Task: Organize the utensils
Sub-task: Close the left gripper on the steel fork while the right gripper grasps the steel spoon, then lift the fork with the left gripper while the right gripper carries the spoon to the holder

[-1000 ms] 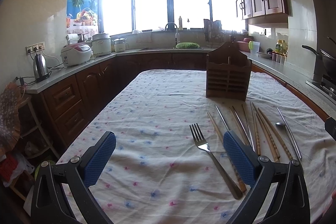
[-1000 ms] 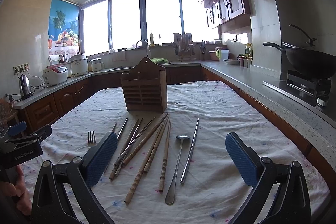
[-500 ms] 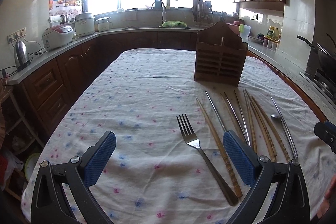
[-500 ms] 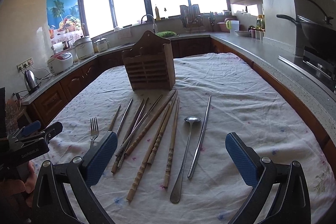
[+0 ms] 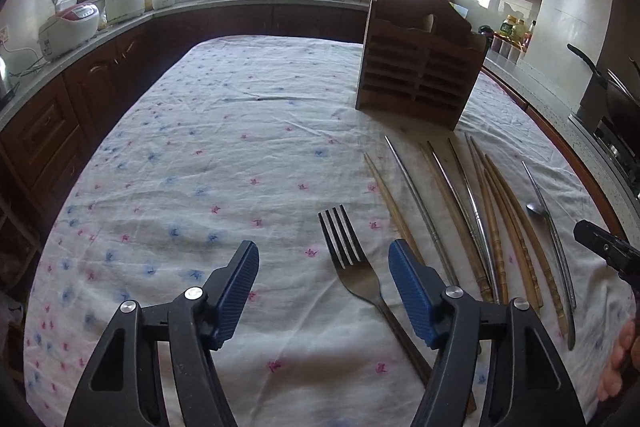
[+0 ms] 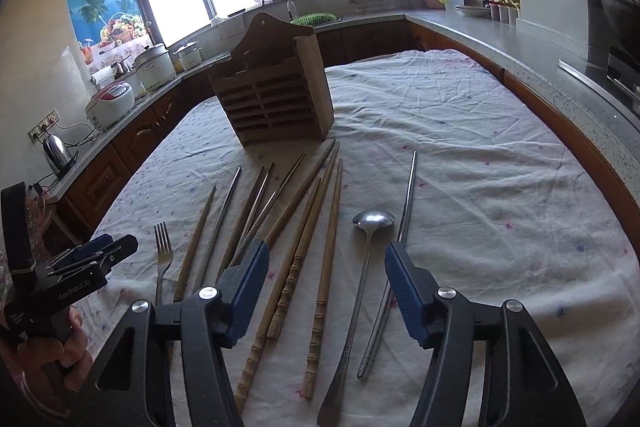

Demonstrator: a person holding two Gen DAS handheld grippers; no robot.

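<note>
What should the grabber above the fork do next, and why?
Probably lower the left gripper onto the fork and pinch its handle. Its jaws are closing, the fork lies flat on the tablecloth between them, untouched, and the wooden holder beyond it looks empty.

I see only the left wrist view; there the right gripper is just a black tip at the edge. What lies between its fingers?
Observer: The right gripper frames the spoon and some wooden chopsticks. Its jaws are closing and press on nothing yet.
Operator: What lies right of the spoon?
Observer: One metal chopstick, which passes behind the gripper's right finger.
Operator: And beyond it?
Observer: No utensil, only bare tablecloth.
</note>
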